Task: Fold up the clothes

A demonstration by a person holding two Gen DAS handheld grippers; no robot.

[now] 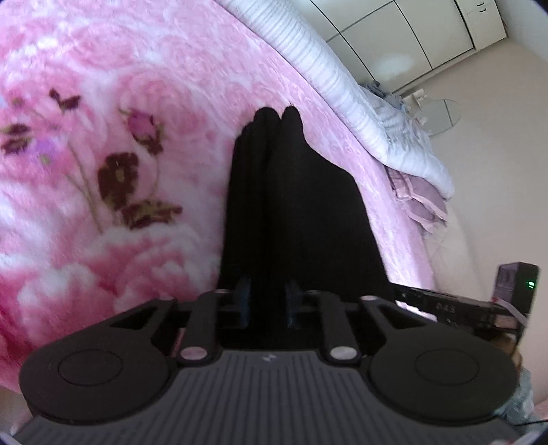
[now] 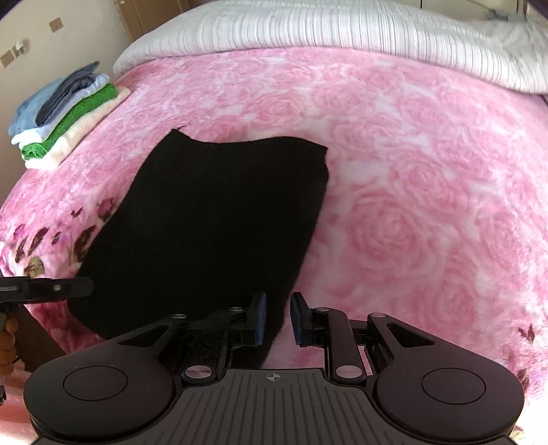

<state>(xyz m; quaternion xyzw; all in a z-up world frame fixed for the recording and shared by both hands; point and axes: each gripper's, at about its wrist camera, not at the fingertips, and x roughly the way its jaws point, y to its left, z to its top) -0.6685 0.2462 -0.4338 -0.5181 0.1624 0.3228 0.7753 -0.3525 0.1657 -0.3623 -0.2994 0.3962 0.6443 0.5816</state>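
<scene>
A black garment lies spread on the pink rose-patterned blanket of a bed. My right gripper is at the garment's near edge, its blue pads a small gap apart with the black cloth's corner between them. My left gripper holds the same black garment, which stretches away from between its pads in folds. The other gripper's body shows at the left edge of the right wrist view.
A stack of folded clothes sits at the bed's far left corner. A striped white duvet lies along the head of the bed. White wardrobes and a wall stand beyond the bed edge.
</scene>
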